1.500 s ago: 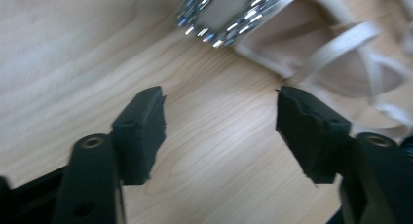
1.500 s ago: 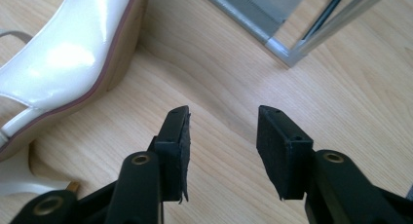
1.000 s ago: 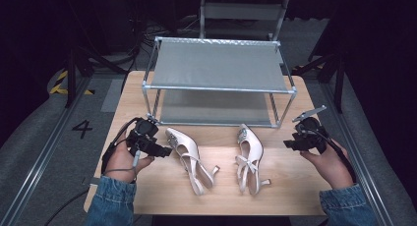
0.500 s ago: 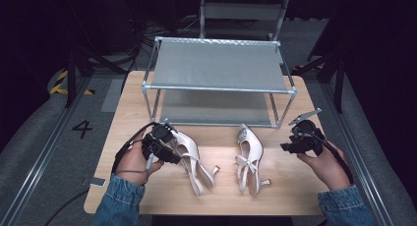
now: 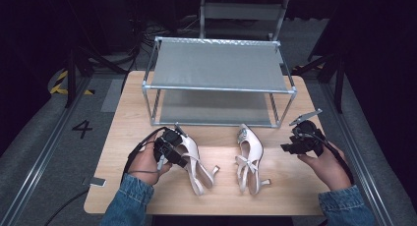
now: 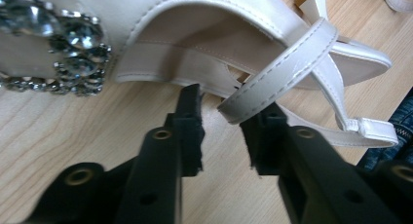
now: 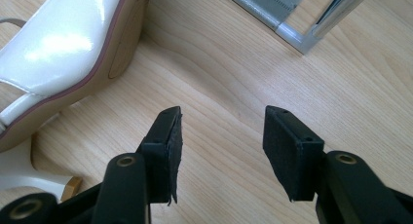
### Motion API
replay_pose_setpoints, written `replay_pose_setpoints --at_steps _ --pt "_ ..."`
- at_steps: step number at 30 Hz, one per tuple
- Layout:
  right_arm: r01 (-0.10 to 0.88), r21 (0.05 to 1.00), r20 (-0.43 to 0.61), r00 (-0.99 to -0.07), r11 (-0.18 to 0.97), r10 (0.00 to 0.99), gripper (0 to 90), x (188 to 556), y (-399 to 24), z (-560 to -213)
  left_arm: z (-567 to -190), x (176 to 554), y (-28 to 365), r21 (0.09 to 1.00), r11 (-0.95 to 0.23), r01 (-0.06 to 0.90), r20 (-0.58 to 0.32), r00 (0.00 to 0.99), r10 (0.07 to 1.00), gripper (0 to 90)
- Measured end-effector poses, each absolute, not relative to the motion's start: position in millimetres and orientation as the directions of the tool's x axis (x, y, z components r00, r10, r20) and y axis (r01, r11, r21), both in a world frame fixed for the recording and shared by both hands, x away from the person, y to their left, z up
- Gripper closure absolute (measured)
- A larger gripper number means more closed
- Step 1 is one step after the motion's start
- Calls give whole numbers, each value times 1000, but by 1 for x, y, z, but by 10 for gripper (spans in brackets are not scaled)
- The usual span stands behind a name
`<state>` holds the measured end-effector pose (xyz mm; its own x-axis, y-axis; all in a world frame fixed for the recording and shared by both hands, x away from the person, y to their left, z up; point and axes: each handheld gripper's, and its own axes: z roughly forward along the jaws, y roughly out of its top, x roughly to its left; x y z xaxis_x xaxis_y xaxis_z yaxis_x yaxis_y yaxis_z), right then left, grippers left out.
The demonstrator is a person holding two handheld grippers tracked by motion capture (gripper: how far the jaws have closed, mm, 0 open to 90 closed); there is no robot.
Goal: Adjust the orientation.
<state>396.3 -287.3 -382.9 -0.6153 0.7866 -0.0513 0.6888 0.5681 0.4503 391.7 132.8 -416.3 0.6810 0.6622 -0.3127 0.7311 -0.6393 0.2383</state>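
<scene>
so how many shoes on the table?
2. Left shoe lies at the left hand-held gripper, right shoe lies mid-table, short of the right hand-held gripper. The rack shelves hold none.

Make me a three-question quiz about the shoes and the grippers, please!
1. Where is the metal rack? A beyond the shoes; B under the table; C in a hand.
2. How many white shoes lie on the table? A one; B two; C four.
3. The right hand-held gripper is: A open with nothing between its jaws; B clamping a shoe; C holding a box.

Answers: 1 A, it stands at the far end. 2 B, the left shoe and right shoe. 3 A, bare wood shows between its jaws.
</scene>
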Motion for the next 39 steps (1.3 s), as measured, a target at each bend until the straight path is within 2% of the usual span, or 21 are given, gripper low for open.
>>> replay_pose_setpoints --at_steps 2,6,28,39 --pt "688 449 -53 -616 570 786 496 396 -287 -383 -416 392 132 243 -642 727 -323 685 653 804" --pt "687 448 -56 -617 572 785 496 396 -287 -384 -413 390 131 253 -648 719 -325 694 643 842" --pt "704 454 -54 -590 547 805 496 386 -299 -384 -374 387 130 310 -654 690 -242 723 648 874" --pt "718 441 -54 -578 539 814 494 378 -305 -389 -371 391 107 342 -679 650 -240 758 606 872"
